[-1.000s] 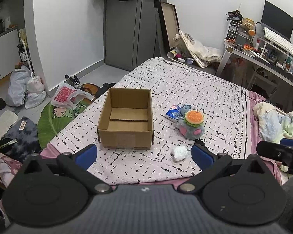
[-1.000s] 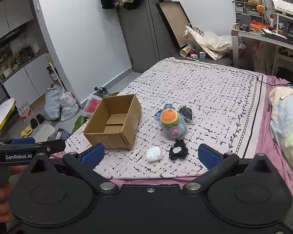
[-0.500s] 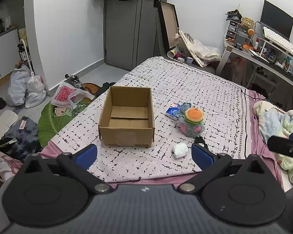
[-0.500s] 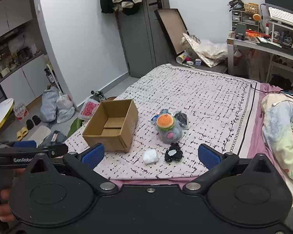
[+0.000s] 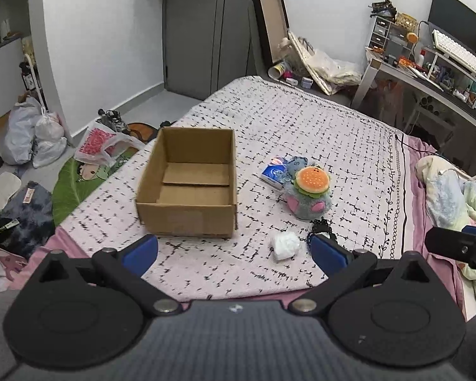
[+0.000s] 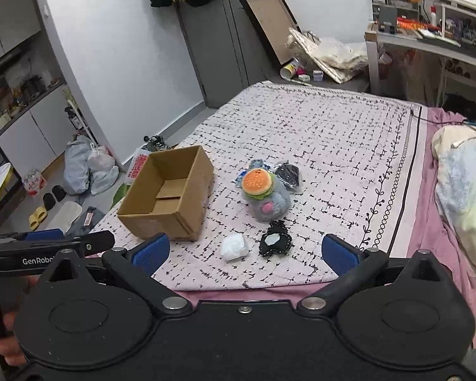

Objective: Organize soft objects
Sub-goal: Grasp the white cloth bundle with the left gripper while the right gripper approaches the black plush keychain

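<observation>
Soft objects lie in a loose cluster at centre frame on the bed, none yet in the box. The box sits left of centre in both views, open-topped and empty, only its bottom flaps showing.

Items noted: a grey plush with a burger on top; a white wad below it, near the bed's lower edge; a black lace piece just beside the wad; a blue packet and a dark packet behind the plush, touching it or nearly so.

Left gripper — fingers spread wide, nothing between them, held short of the bed's edge. Right gripper — likewise spread and empty, the wad and lace framed between its blue pads. A hand shows at the lower left of the right view, on the left tool's handle.

Judgement: the step in hand is the first approach. The wad is nearest and stands free, so it looks the sensible first pick. Recommend a descent from above, pads either side of it, kept clear of the lace, which could snag and come along. Squeeze lightly, as soft goods compress. Lift clear of the box wall before release; the box looks light and a nudge could shift it.
</observation>
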{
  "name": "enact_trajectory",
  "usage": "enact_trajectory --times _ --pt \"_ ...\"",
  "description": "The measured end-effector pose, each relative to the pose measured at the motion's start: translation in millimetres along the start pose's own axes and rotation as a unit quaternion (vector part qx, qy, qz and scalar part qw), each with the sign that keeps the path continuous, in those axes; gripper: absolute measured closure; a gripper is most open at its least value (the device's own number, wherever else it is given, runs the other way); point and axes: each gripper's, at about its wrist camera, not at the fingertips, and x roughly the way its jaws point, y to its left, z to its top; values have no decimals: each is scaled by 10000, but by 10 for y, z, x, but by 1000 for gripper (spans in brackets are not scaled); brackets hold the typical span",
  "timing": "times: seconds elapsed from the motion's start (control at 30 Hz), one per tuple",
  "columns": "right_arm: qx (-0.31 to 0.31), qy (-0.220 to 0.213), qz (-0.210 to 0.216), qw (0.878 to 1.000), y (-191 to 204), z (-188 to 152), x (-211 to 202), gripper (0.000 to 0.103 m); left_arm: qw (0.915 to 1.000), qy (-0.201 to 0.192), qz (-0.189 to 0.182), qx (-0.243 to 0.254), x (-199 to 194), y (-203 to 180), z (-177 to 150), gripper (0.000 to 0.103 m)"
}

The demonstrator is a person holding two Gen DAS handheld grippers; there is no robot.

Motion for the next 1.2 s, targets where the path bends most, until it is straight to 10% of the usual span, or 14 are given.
enact_trajectory --times 1.2 --pt "1471 900 293 9846 -796 134 1624 1 9884 1229 70 -891 1774 -426 61 8"
